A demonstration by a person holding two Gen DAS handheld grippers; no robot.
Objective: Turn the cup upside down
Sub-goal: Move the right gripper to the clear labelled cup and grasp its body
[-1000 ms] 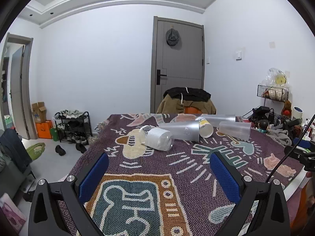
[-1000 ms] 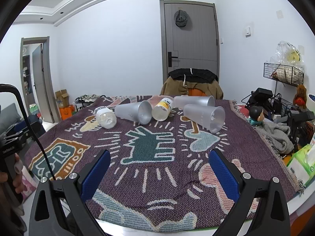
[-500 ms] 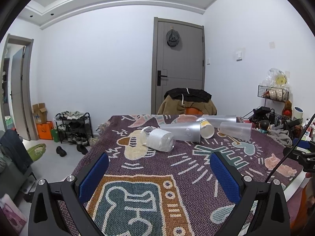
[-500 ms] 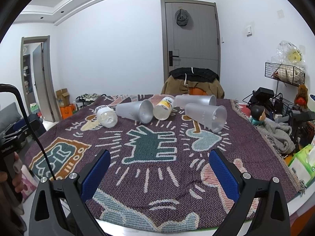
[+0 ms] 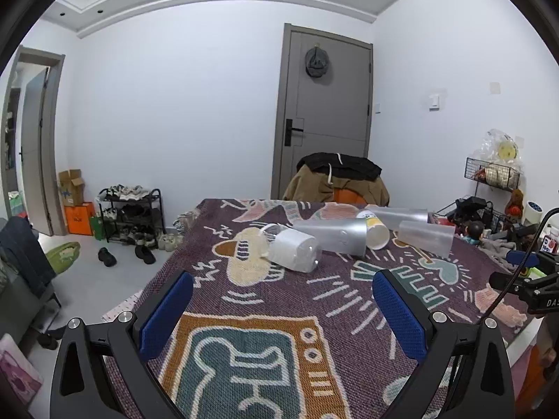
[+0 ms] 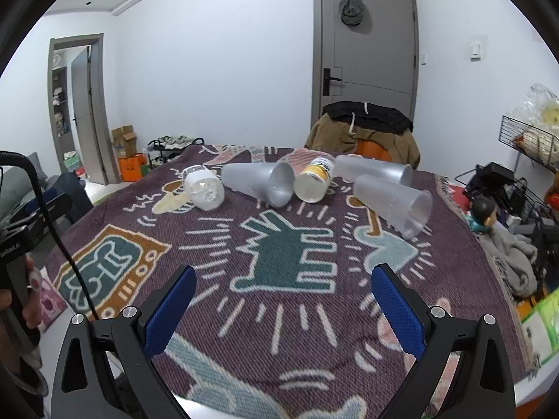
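Note:
Several cups lie on their sides on a patterned purple tablecloth (image 6: 279, 244). A white-banded clear cup (image 5: 295, 248) (image 6: 204, 188) is leftmost. A frosted cup (image 5: 332, 236) (image 6: 260, 183) lies beside it. A yellow-labelled paper cup (image 5: 375, 230) (image 6: 314, 179) follows, then two frosted cups (image 6: 393, 202) (image 6: 374, 169) at the right. My left gripper (image 5: 281, 303) is open and empty, short of the white-banded cup. My right gripper (image 6: 283, 296) is open and empty, well short of the cups.
A chair draped with a brown jacket (image 6: 363, 129) stands behind the table's far edge. Cluttered shelves and a wire basket (image 6: 524, 146) sit at the right. A shoe rack (image 5: 131, 216) stands on the floor at the left. The left gripper's handle (image 6: 21, 244) shows at the right wrist view's left edge.
Both grippers have moved forward a little toward the cups. Both stay open. The cups have not moved.

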